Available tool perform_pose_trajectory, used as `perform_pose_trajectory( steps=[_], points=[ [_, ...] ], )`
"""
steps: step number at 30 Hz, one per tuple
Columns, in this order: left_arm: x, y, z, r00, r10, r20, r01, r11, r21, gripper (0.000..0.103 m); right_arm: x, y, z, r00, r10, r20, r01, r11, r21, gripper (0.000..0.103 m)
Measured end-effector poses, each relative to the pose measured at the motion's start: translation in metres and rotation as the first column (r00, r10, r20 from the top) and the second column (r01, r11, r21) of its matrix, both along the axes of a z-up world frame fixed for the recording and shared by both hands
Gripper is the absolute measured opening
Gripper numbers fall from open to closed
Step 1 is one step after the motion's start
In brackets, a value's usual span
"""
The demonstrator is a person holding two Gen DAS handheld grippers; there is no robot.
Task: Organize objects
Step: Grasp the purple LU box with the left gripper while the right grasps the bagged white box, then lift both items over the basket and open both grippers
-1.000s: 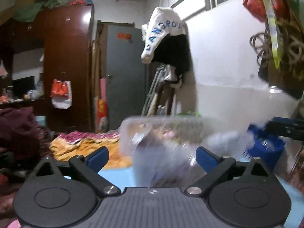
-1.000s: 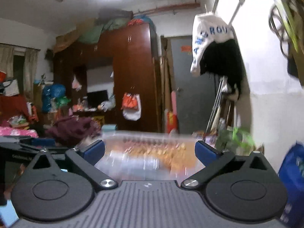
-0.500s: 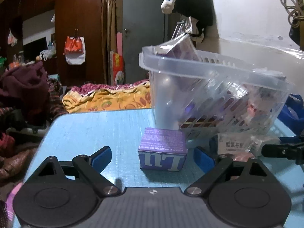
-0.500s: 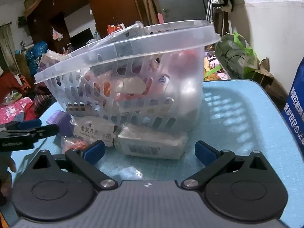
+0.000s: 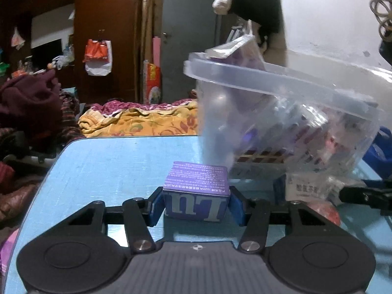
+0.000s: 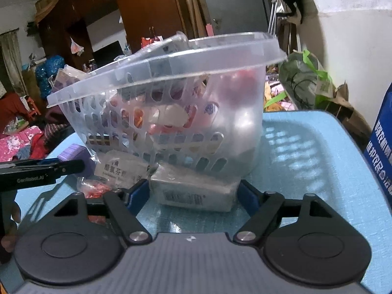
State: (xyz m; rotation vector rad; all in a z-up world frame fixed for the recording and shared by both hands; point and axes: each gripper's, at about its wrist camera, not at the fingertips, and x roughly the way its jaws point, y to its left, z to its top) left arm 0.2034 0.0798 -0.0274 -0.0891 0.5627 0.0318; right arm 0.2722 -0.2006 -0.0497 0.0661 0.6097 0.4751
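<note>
Small purple cardboard box (image 5: pixel 196 191) with white lettering sits on the light blue table top (image 5: pixel 110 161), clamped between the blue pads of the left gripper (image 5: pixel 196 207), just in front of the clear plastic slotted basket (image 6: pixel 171 112) stuffed with packets and tilted up on loose items. Right gripper (image 6: pixel 193 192) has its blue pads pressed on both ends of a grey-white wrapped rectangular packet (image 6: pixel 193 191) with a barcode, lying on the table under the basket's near edge. White labelled sachet (image 6: pixel 120 169) and a red-filled clear bag (image 6: pixel 94 187) lie left of that packet, near the left gripper's black finger; blue printed carton (image 6: pixel 381 147) stands at the table's right edge.
</note>
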Motion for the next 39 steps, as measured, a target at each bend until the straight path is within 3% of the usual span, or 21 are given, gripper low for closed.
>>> perform_pose_trajectory(
  steps=[5, 12, 35, 39],
  points=[
    [-0.006, 0.012, 0.001, 0.999, 0.033, 0.041, -0.031, 0.999, -0.044, 0.058, -0.002, -0.001, 0.001, 1.0, 0.002, 0.008, -0.003, 1.0, 0.016, 0.08],
    [-0.015, 0.01, 0.004, 0.99, 0.074, 0.117, -0.073, 0.997, -0.012, 0.058, -0.005, 0.001, 0.003, 0.999, 0.002, 0.039, -0.002, 1.0, 0.006, 0.079],
    [-0.019, 0.019, 0.003, 0.988, 0.091, 0.125, -0.087, 0.995, -0.042, 0.058, -0.017, -0.002, 0.007, 0.995, 0.021, 0.094, -0.023, 1.0, 0.019, 0.078],
    [-0.04, 0.025, 0.01, 0.979, 0.08, 0.187, -0.066, 0.994, -0.082, 0.058, -0.041, -0.012, 0.021, 0.988, 0.058, 0.143, -0.061, 0.998, 0.017, 0.078]
  ],
)
